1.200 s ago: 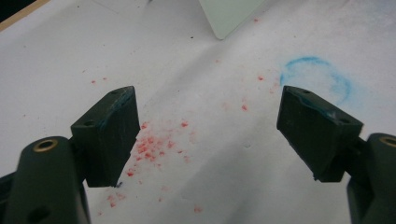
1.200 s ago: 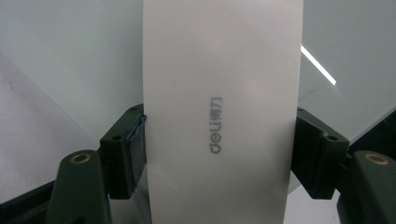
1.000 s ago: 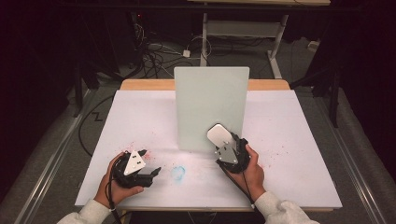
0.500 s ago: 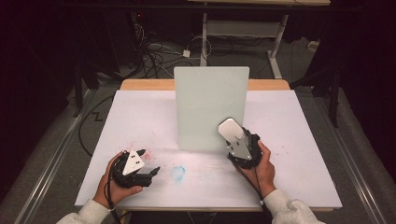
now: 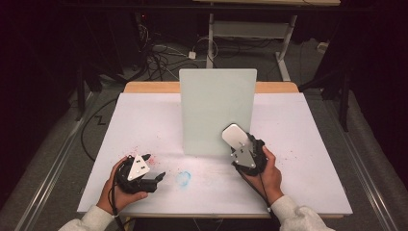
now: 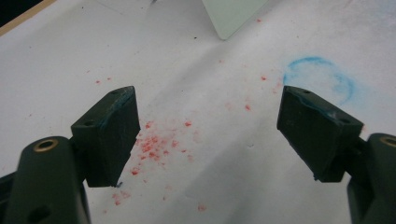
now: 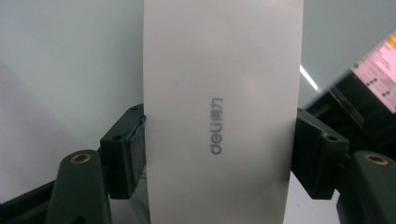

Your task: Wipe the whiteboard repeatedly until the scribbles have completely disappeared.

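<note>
A pale green-white board (image 5: 217,108) stands upright in the middle of the white table (image 5: 144,120). My right gripper (image 5: 243,147) is shut on a white board eraser (image 5: 235,135) marked "deli" (image 7: 219,116). The eraser is held against or just in front of the board's lower right part; I cannot tell whether they touch. My left gripper (image 5: 153,167) rests low at the table's front left with its jaws wide apart and nothing between them (image 6: 210,135). A blue drawn circle (image 5: 183,178) lies on the table to its right. Red specks (image 6: 154,144) lie under it.
Faint red specks (image 5: 288,155) also mark the table right of the board. Behind the table are a wooden edge (image 5: 149,86), tangled cables (image 5: 159,53) on the floor and a metal frame (image 5: 250,29). A rail (image 5: 57,163) runs along the left.
My right gripper with the eraser has edged slightly to the right along the board's lower part. The left gripper has stayed where it was.
</note>
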Demonstrator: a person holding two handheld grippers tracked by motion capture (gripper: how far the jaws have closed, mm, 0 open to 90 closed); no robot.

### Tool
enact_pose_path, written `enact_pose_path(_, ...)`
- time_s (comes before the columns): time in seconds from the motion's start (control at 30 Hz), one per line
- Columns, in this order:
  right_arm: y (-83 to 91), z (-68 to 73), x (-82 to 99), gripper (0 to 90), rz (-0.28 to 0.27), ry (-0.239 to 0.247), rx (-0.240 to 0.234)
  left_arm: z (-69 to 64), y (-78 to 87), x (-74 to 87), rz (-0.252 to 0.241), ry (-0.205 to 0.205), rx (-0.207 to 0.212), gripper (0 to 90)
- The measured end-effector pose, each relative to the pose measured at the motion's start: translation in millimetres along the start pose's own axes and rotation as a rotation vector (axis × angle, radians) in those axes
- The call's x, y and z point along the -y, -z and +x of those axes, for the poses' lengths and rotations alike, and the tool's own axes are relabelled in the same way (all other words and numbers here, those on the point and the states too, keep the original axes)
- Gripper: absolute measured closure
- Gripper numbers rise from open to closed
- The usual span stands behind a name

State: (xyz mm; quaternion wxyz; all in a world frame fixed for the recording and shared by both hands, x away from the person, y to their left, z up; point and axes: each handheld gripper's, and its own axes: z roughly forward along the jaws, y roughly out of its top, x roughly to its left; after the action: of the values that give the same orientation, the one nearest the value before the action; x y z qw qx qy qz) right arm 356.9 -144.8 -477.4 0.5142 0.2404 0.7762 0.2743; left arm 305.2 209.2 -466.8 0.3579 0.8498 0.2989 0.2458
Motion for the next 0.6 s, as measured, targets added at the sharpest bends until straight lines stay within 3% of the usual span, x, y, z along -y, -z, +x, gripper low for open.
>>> enact_pose_path(0.33, -5.6, 20.9, -8.0, 30.1, -0.012, 0.067, -0.049, 1.1, 0.0, -1.3, -0.003, 0.001, -0.003, 20.3)
enact_pose_path(0.4, -6.0, 27.9, -9.9, 29.9, -0.009, 0.114, -0.038, 0.1, -0.5, -1.6, 0.001, -0.004, -0.001, 20.3)
enact_pose_path(0.6, -6.2, 27.7, -10.5, 30.2, -0.007, 0.117, -0.045, 1.0, 0.9, -1.1, -0.002, -0.002, -0.006, 20.3)
